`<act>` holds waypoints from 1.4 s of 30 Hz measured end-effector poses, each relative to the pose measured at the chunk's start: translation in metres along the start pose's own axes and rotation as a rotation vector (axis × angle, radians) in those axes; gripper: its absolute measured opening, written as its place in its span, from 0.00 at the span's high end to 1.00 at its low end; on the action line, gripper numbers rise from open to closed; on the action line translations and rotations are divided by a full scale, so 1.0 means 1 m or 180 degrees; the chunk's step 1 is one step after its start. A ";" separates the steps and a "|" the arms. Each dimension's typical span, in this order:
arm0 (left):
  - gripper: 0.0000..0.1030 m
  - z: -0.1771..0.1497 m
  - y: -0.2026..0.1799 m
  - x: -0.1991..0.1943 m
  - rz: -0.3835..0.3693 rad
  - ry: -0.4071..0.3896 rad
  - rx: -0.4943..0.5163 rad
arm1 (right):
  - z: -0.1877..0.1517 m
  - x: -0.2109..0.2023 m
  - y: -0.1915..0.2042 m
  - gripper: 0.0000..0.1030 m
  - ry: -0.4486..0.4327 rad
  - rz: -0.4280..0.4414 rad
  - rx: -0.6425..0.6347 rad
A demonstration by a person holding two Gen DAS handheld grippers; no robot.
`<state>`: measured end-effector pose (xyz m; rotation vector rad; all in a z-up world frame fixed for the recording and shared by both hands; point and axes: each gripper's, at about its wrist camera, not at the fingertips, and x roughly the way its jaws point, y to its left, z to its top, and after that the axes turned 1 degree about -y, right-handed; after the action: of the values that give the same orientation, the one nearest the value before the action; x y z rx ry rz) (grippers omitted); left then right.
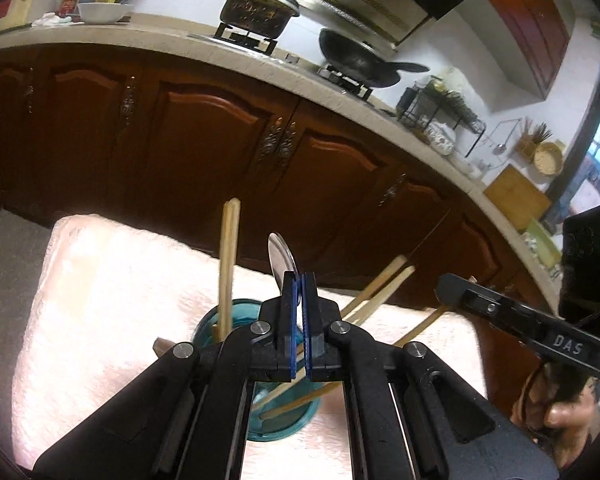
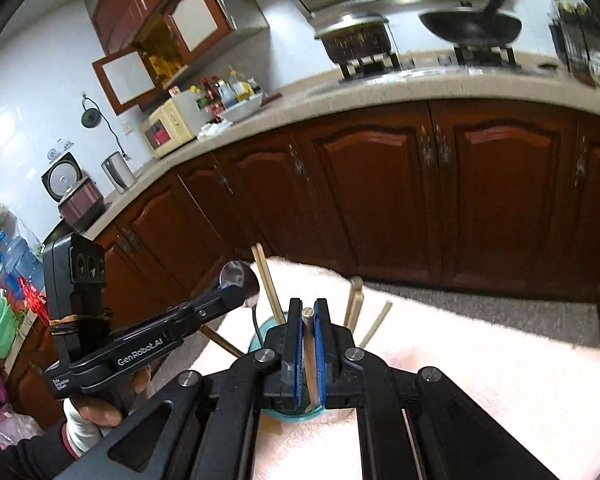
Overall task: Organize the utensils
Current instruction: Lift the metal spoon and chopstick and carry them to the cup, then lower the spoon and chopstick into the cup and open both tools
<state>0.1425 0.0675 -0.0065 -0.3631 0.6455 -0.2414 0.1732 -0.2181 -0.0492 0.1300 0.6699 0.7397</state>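
Note:
A teal glass jar [image 1: 236, 314] stands on a fluffy pink cloth [image 1: 100, 300] and holds several wooden chopsticks [image 1: 229, 260] that lean outward. My left gripper [image 1: 299, 282] hovers over the jar, shut on a metal spoon [image 1: 281, 254] whose bowl sticks up past the pads. In the right wrist view the same spoon [image 2: 234, 274] shows at the left gripper [image 2: 240, 294], its handle curving down toward the jar [image 2: 262, 332]. My right gripper [image 2: 309, 306] is shut on a single chopstick [image 2: 309, 344] above the jar's near rim. It also enters the left wrist view [image 1: 446, 286] from the right.
Dark wooden cabinet doors [image 2: 380, 200] run behind the cloth [image 2: 480, 360], under a stone counter [image 1: 180, 40] with a pot [image 1: 256, 10] and a wok [image 1: 360, 60] on the stove. A grey floor strip [image 2: 500, 312] lies between them. A hand [image 2: 100, 408] grips the left tool.

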 end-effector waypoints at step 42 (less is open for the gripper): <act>0.53 -0.061 -0.033 -0.041 0.0917 0.0091 0.0450 | -0.085 -0.002 0.001 0.57 0.0039 -0.0592 0.0124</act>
<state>0.0694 0.0358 -0.0166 -0.1283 0.6961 -0.0168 0.1196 -0.2281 -0.1151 0.0975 0.6982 0.5492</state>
